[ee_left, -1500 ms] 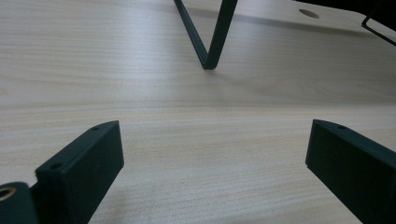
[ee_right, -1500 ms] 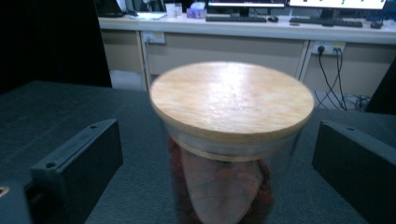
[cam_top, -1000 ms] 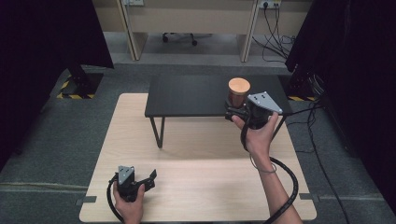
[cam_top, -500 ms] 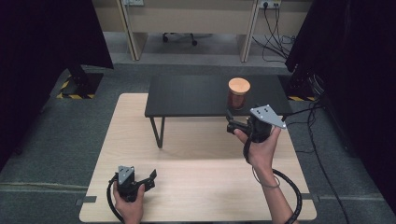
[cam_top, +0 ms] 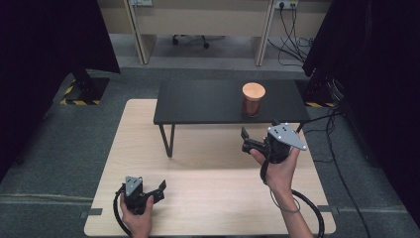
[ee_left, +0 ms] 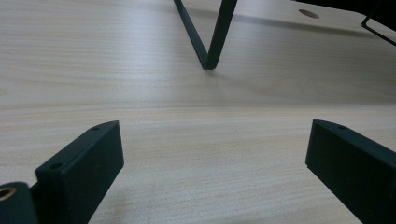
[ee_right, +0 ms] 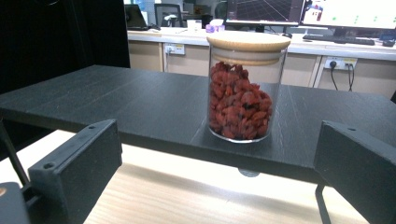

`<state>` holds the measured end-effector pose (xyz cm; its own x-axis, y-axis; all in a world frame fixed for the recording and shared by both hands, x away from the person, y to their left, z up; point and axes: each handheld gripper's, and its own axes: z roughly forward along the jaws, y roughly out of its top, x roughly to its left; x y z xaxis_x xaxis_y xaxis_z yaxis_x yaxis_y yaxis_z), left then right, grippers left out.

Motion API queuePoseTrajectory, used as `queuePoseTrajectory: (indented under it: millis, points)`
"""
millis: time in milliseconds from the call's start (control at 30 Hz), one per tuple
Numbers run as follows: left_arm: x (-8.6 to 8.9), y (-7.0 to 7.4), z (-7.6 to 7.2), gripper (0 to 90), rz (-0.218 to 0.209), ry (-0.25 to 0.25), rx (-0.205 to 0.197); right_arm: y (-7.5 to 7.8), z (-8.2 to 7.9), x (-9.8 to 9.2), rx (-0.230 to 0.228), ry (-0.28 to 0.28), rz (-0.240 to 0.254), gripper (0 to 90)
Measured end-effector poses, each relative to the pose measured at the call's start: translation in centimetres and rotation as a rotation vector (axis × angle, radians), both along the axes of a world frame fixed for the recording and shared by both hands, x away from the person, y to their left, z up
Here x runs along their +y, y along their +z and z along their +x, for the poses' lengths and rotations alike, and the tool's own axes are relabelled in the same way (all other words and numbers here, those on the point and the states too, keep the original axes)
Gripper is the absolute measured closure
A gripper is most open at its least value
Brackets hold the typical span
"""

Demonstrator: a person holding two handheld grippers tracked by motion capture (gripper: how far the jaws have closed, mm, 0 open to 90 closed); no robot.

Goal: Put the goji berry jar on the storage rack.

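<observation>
High view: glass jar (cam_top: 253,99) of red dried fruit stands upright on black shelf (cam_top: 198,101), wooden lid on. Right gripper (cam_top: 250,139) hangs just before the shelf, jaws wide, empty, aimed at jar. Left gripper (cam_top: 157,191) rests low on table (cam_top: 208,198), open, empty. Likely step: approach; next needs straddling the jar.

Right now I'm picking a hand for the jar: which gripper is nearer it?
The right gripper, held up just in front of the black shelf facing the jar. The left gripper sits low at the table's near edge.

Black grippers (cam_top: 258,141) — grey plates, black cables
</observation>
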<state>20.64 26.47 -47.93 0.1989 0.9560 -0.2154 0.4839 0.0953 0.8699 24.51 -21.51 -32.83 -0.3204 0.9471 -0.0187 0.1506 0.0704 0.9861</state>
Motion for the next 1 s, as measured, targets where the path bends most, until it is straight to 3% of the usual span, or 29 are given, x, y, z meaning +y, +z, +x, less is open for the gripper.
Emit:
queuePoseTrajectory:
  millis: [433, 1000]
  points:
    - [0.0, 0.0, 0.0, 3.4, 0.001, 0.001, -0.001, -2.6, -2.0, -0.3, -0.002, 0.008, -0.016, 1.0]
    - [-0.1, 0.0, 0.0, 3.4, 0.001, 0.002, -0.001, -4.2, -3.4, -1.3, 0.01, 0.005, -0.018, 0.7]
